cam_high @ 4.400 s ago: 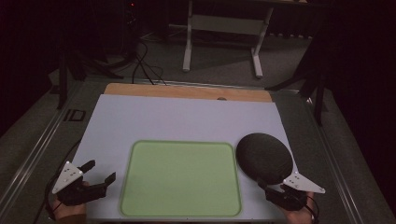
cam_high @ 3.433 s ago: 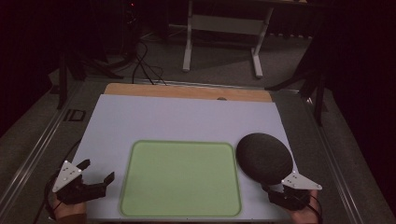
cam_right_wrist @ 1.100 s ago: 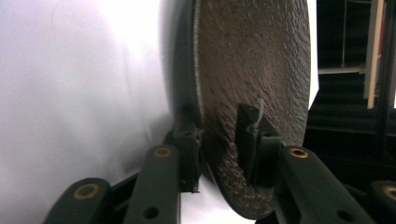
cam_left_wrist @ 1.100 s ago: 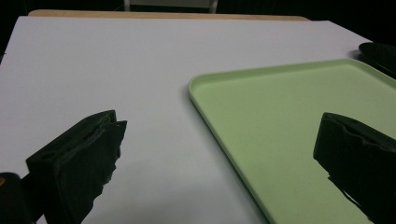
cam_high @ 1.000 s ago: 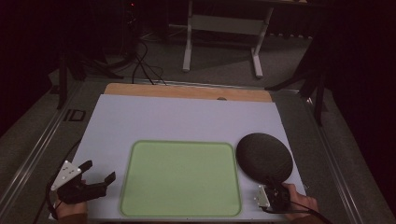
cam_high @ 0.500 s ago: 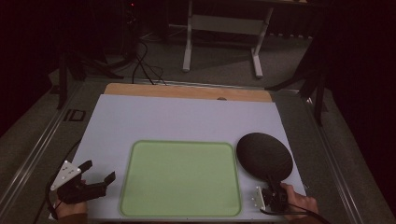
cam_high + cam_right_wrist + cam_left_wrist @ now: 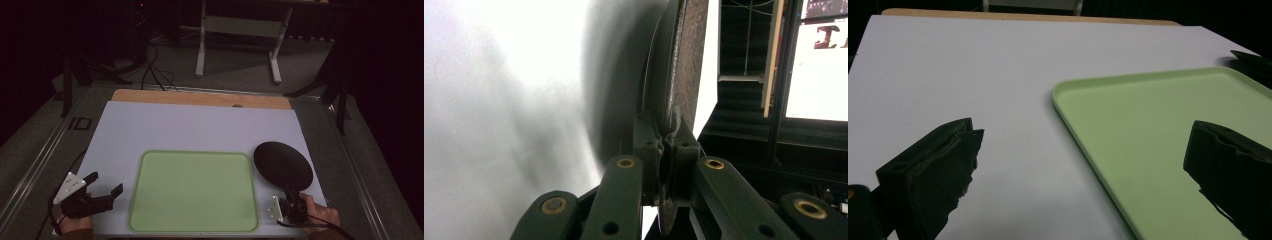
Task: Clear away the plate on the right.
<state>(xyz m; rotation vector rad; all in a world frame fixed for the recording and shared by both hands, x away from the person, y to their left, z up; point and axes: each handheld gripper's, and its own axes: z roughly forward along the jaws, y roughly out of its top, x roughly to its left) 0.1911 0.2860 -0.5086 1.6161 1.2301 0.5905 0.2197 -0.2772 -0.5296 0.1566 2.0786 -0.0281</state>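
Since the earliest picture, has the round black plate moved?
Yes. The round black plate, gripped by the right gripper, has its near edge lifted and sits slightly farther from the flat green tray.

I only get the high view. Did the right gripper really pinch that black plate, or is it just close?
Observer: It pinched it. In the right gripper view, the right gripper has both jaws closed on the rim of the black plate.
Operator: Is the plate flat?
Observer: That camera is turned sideways, so I cannot tell; the rim runs straight up from the jaws.
Operator: And the left one?
Observer: The left gripper is open, jaws wide apart, one over the white table, one over the green tray.
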